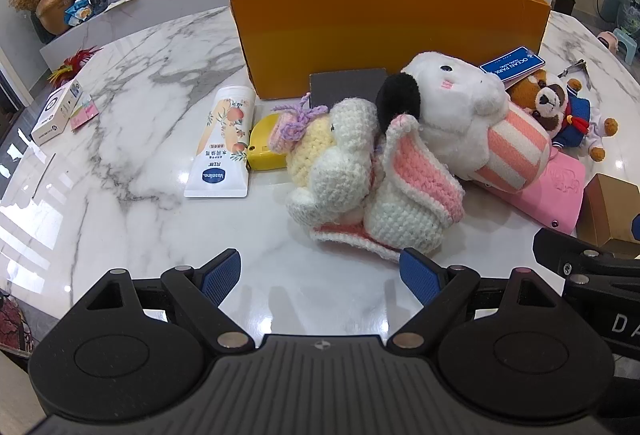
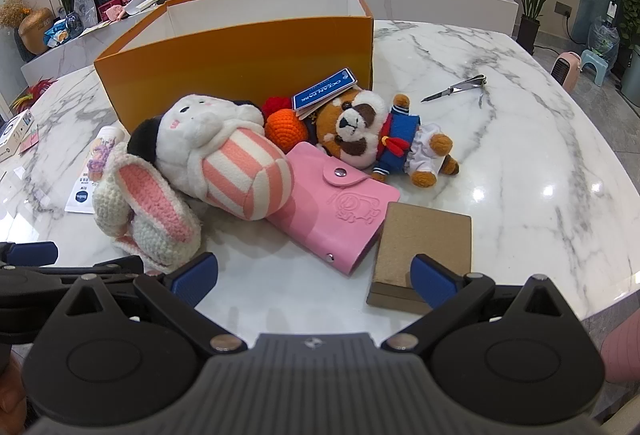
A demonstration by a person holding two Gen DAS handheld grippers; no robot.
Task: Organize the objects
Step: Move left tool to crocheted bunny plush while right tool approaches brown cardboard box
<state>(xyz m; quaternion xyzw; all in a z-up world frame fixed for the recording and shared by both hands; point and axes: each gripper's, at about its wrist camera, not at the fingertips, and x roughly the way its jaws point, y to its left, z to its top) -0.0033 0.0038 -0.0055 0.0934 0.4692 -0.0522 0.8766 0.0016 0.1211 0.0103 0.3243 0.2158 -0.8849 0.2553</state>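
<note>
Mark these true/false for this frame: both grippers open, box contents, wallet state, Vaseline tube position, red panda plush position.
1. Both the left hand-held gripper and the right hand-held gripper are open and hold nothing. True.
2. The pink wallet is unsnapped and open. False: its snap flap is shut.
3. The Vaseline tube lies flat on the marble table. True.
4. The red panda plush sits inside the orange box. False: it lies on the table outside it.

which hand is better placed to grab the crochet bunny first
Left. The crochet bunny lies just ahead of the open left gripper, near its right finger. For the right gripper it sits off to the left.
</note>
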